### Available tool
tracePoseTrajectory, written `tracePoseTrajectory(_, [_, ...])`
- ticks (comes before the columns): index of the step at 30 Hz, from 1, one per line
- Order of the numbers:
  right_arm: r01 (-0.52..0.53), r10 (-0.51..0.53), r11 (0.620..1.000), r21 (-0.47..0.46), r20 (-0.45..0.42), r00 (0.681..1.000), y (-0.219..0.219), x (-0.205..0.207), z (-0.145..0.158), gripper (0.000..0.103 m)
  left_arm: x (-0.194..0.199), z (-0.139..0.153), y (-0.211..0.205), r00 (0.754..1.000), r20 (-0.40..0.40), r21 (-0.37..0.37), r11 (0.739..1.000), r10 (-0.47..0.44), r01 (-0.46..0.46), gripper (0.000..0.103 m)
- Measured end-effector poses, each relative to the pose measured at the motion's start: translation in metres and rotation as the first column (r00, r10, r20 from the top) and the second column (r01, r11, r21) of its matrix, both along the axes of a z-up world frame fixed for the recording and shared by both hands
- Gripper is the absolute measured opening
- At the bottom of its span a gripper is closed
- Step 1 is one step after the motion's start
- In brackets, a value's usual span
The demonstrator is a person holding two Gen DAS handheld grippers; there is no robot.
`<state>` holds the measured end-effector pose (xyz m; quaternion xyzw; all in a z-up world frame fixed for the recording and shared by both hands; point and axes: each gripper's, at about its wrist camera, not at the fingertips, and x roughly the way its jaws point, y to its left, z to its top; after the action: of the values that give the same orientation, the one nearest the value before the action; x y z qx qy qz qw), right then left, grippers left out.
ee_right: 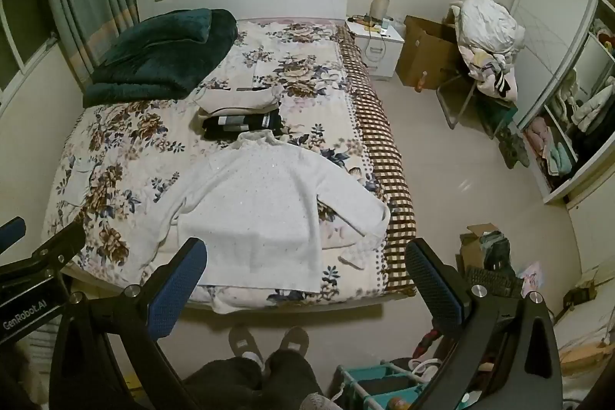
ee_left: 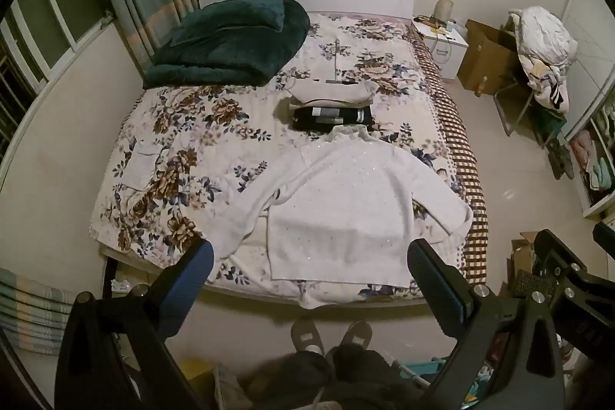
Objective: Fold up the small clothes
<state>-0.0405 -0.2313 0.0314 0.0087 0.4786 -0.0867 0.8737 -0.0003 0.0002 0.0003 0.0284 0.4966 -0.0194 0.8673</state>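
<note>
A white knit sweater (ee_left: 346, 195) lies flat, front up, at the near end of the floral bed (ee_left: 184, 125), sleeves spread to both sides; it also shows in the right wrist view (ee_right: 261, 195). Beyond its collar lie a folded dark striped garment (ee_left: 330, 118) and a folded cream garment (ee_left: 330, 91). A small white piece (ee_left: 144, 162) lies at the left of the bed. My left gripper (ee_left: 307, 279) is open and empty, held above the sweater's hem. My right gripper (ee_right: 303, 279) is open and empty, above the bed's near right corner.
A dark green blanket (ee_left: 230, 41) is heaped at the head of the bed. A nightstand (ee_right: 378, 45), cardboard box (ee_right: 426, 52) and a chair piled with clothes (ee_right: 488, 41) stand at the right, with an open wardrobe (ee_right: 569, 125). The person's slippered feet (ee_right: 269, 341) stand at the bed's foot.
</note>
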Motion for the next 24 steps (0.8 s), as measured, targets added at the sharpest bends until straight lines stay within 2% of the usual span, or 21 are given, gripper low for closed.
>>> tracePoseTrajectory(24, [-0.002, 0.002, 1.000, -0.006, 0.000, 1.000, 0.0023, 0.0038, 0.0011, 0.103, 0.0002, -0.0003, -0.0004, 1.000, -0.011, 0.001, 1.000, -0.001, 0.001, 0.103])
